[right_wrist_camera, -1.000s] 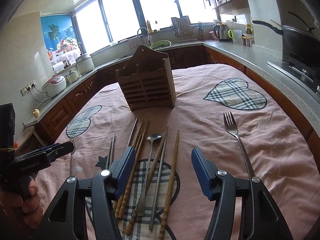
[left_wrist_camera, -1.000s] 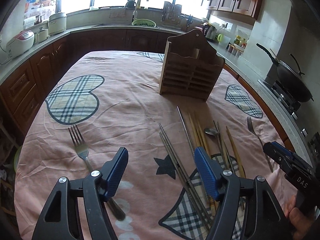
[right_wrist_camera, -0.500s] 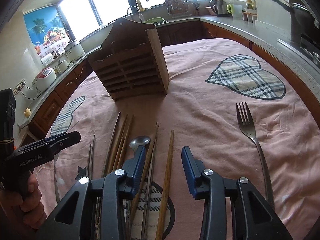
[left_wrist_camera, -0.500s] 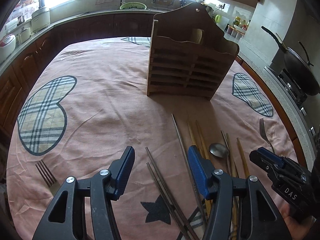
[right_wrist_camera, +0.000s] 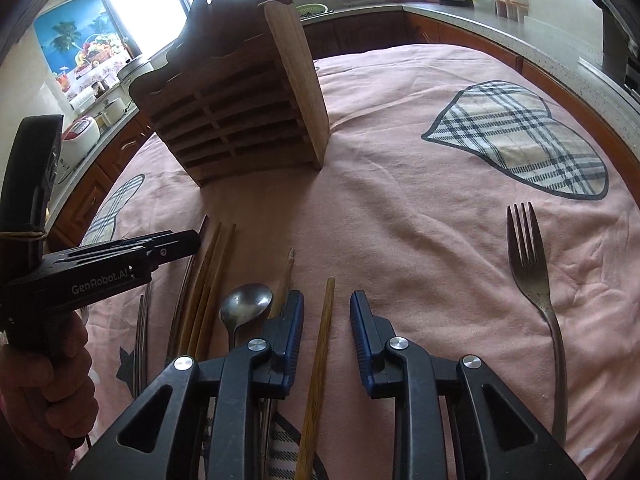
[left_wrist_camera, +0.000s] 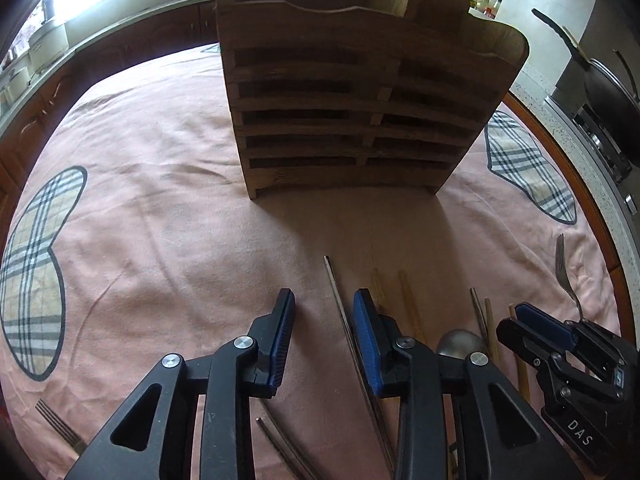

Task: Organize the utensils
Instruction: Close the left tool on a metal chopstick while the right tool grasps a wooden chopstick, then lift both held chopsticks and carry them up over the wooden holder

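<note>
A slatted wooden utensil holder [left_wrist_camera: 352, 104] stands upright on the pink tablecloth; it also shows in the right wrist view [right_wrist_camera: 244, 104]. My left gripper [left_wrist_camera: 323, 312] is open, low over the cloth, with a metal chopstick [left_wrist_camera: 340, 308] between its fingers. My right gripper [right_wrist_camera: 326, 312] is open around a wooden chopstick [right_wrist_camera: 320, 360]. A spoon [right_wrist_camera: 244, 304], more wooden chopsticks [right_wrist_camera: 208, 280] and metal chopsticks [right_wrist_camera: 140, 340] lie to its left. A fork [right_wrist_camera: 532, 264] lies to its right.
The right gripper's body [left_wrist_camera: 560, 356] is at the lower right of the left wrist view; the left gripper's body [right_wrist_camera: 100, 272] is at the left of the right wrist view. Another fork [left_wrist_camera: 60, 428] lies at the lower left. Counters ring the table [right_wrist_camera: 440, 160]; a wok [left_wrist_camera: 608, 96] sits at the right.
Both grippers have moved forward and lower toward the holder and the utensils. Both jaws have narrowed; the right now straddles a wooden chopstick, the left a metal one.
</note>
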Action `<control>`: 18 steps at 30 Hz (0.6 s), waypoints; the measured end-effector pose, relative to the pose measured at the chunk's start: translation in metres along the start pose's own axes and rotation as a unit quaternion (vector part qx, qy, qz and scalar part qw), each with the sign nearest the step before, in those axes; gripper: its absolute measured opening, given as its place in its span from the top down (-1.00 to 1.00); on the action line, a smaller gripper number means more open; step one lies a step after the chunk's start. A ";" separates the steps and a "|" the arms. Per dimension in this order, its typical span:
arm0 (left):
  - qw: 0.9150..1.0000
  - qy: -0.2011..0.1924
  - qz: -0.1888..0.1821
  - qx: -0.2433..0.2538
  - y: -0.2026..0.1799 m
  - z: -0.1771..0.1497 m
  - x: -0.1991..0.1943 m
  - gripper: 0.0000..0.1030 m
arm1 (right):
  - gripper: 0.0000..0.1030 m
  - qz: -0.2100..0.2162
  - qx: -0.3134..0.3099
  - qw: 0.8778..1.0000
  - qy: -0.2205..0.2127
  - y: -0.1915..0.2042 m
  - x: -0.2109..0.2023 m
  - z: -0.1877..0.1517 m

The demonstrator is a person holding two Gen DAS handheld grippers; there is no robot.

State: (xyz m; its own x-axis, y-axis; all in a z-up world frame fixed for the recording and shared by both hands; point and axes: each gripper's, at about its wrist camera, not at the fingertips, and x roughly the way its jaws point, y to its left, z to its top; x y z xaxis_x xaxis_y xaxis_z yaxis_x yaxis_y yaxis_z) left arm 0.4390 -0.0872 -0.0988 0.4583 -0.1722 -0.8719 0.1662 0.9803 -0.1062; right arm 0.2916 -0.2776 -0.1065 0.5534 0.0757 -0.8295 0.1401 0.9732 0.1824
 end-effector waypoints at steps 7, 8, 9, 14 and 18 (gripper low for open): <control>1.000 -0.004 -0.002 0.027 -0.015 0.004 0.013 0.86 | 0.87 -0.027 -0.028 0.999 -0.001 0.009 0.005 0.003; 1.000 -0.004 -0.005 0.026 -0.015 0.004 0.013 0.87 | 0.87 -0.023 -0.025 0.999 -0.002 0.009 0.004 0.003; 1.000 -0.004 -0.012 0.022 -0.014 0.003 0.012 0.88 | 0.87 -0.019 -0.020 1.000 0.000 0.007 0.004 0.004; 0.999 -0.024 -0.041 0.005 -0.009 -0.003 -0.015 0.94 | 0.90 0.012 -0.001 1.000 -0.004 0.005 -0.009 0.008; 0.996 -0.056 -0.067 -0.008 -0.003 -0.012 -0.056 0.94 | 0.91 0.029 0.004 0.999 -0.026 0.008 -0.034 0.015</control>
State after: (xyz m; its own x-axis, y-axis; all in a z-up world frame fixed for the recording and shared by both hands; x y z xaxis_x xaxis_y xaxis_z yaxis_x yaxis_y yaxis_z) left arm 0.4025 -0.0789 -0.0555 0.5273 -0.3102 -0.7910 0.2191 0.9491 -0.2262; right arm 0.2863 -0.2752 -0.0689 0.6031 0.1206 -0.7885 0.1131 0.9656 0.2342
